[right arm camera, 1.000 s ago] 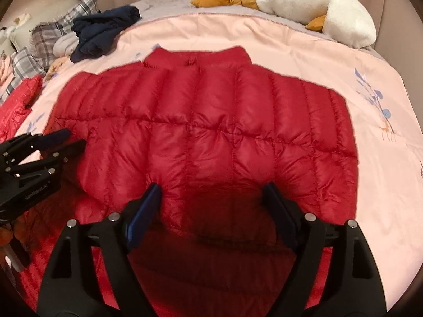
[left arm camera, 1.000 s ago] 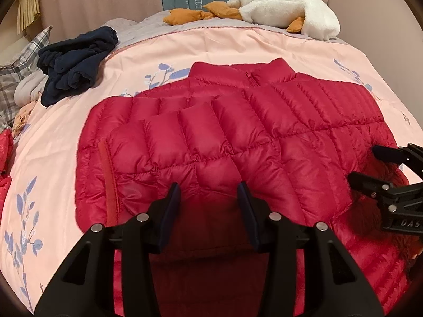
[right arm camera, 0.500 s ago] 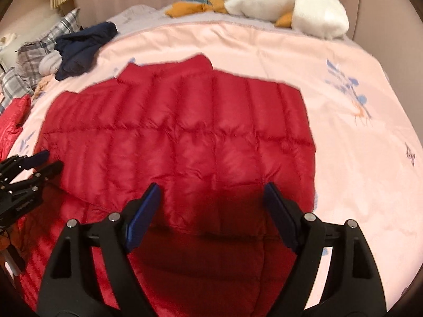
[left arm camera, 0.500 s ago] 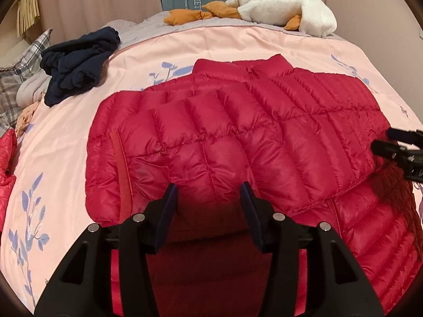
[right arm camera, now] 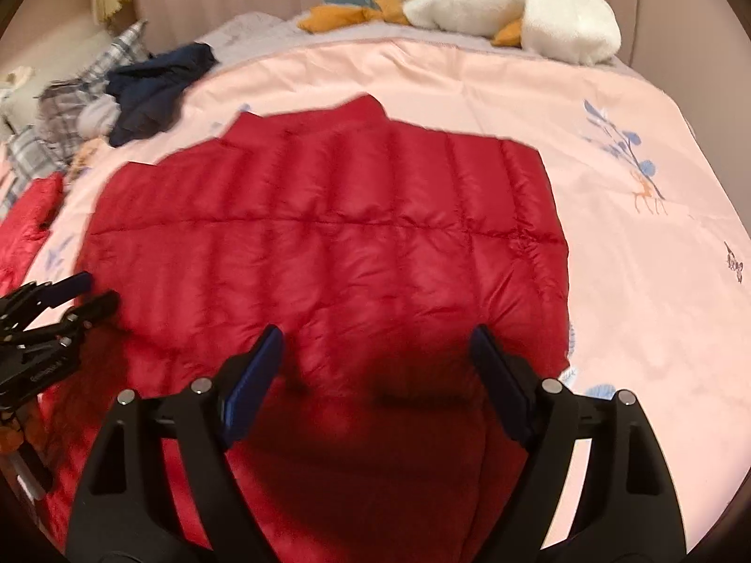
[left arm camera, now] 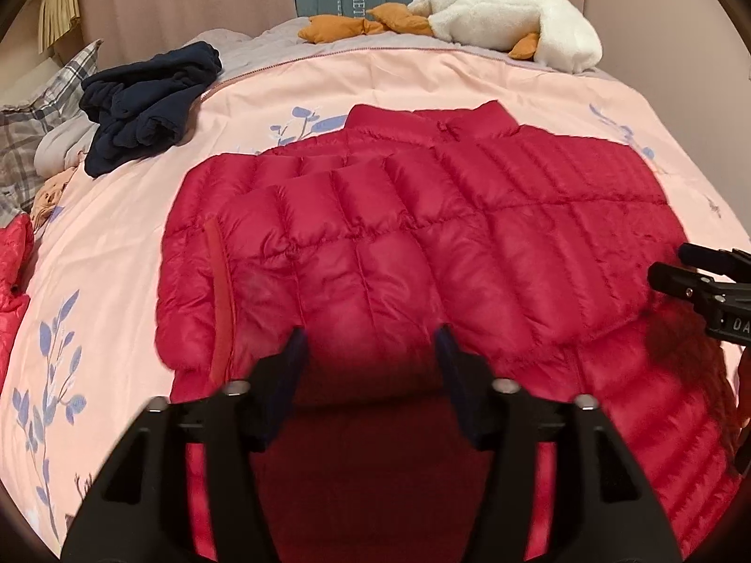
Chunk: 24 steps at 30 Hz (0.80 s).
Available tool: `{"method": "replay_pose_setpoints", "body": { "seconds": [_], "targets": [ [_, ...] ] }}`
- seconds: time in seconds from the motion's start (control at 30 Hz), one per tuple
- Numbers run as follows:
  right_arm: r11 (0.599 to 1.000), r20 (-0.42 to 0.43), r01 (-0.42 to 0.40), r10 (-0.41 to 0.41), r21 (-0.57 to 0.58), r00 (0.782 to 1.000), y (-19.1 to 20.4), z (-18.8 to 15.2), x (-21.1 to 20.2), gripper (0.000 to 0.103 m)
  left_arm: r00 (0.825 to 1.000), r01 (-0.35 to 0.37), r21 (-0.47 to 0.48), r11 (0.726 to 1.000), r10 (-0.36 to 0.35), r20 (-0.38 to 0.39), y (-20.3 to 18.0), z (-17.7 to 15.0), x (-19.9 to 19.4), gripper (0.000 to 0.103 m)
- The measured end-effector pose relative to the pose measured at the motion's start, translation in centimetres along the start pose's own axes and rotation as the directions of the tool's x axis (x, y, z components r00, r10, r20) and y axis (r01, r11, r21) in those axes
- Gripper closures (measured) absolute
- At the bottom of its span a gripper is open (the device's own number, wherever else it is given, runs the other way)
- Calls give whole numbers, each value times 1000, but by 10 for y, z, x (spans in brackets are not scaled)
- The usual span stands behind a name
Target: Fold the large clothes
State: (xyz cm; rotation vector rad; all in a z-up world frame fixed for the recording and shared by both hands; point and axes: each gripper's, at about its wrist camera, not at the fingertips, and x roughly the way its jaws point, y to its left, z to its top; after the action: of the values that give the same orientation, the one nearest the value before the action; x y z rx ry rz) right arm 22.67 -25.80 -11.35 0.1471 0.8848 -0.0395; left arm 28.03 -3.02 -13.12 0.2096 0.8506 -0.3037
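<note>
A red quilted puffer jacket (left arm camera: pixel 422 244) lies flat on a pink bedspread (left arm camera: pixel 117 244), collar at the far side, its left sleeve folded over the body. It also shows in the right wrist view (right arm camera: pixel 328 244). My left gripper (left arm camera: pixel 371 352) is open and empty just above the jacket's near part. My right gripper (right arm camera: pixel 375 352) is open and empty above the jacket's near right part. Each gripper shows at the edge of the other's view: the right one (left arm camera: pixel 704 277), the left one (right arm camera: pixel 51 309).
A dark navy garment (left arm camera: pixel 145 108) lies at the far left of the bed beside plaid pillows (left arm camera: pixel 33 131). A white and orange plush goose (left arm camera: pixel 497 19) lies along the headboard. Another red garment (left arm camera: pixel 11 272) lies at the left edge.
Both grippers have drawn back slightly from the jacket and the right view has swung left. The jacket lies as before, and both grippers stay open.
</note>
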Motion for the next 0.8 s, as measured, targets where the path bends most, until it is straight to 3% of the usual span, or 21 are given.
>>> {"method": "replay_pose_setpoints", "body": {
  "seconds": [0.07, 0.3, 0.5, 0.8],
  "targets": [
    [1000, 28, -15, 16, -23, 999, 8, -8, -18, 20, 1000, -6, 2, 1000, 6, 25, -1, -8, -17, 29],
    [993, 49, -93, 97, -72, 994, 33, -52, -64, 17, 999, 35, 6, 999, -35, 22, 0, -49, -59, 28],
    [986, 34, -137, 141, -99, 989, 54, -97, -91, 17, 999, -16, 44, 999, 15, 31, -3, -96, -91, 29],
    [987, -32, -79, 76, -138, 997, 67, -164, -99, 19, 998, -37, 43, 998, 39, -41, 0, -159, -103, 29]
  ]
}}
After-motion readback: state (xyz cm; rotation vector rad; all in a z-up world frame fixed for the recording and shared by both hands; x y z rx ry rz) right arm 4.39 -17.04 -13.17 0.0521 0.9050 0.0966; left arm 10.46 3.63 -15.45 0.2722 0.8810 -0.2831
